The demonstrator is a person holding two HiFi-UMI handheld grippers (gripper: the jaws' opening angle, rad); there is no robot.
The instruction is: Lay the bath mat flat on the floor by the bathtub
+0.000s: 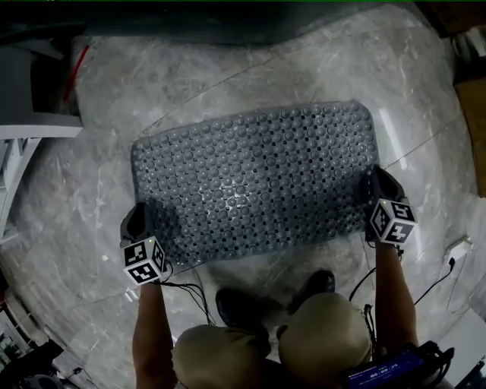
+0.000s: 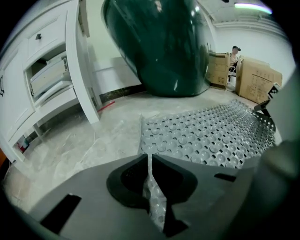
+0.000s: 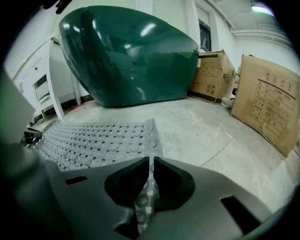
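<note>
A grey studded bath mat [image 1: 254,182] with small holes is spread out over the marble floor in front of the dark green bathtub [image 1: 190,23]. My left gripper [image 1: 139,222] is shut on the mat's near left corner. My right gripper [image 1: 377,190] is shut on its near right corner. In the left gripper view the mat [image 2: 211,136] stretches away to the right from the pinched edge, and the tub [image 2: 159,42] looms behind. In the right gripper view the mat [image 3: 98,138] spreads to the left, with the tub [image 3: 131,56] beyond it.
A white cabinet [image 2: 47,75] with drawers and slim legs stands left of the tub. Cardboard boxes [image 3: 262,98] line the right side. Cables trail on the floor by the person's shoes [image 1: 235,308]. A white plug strip [image 1: 458,249] lies at the right.
</note>
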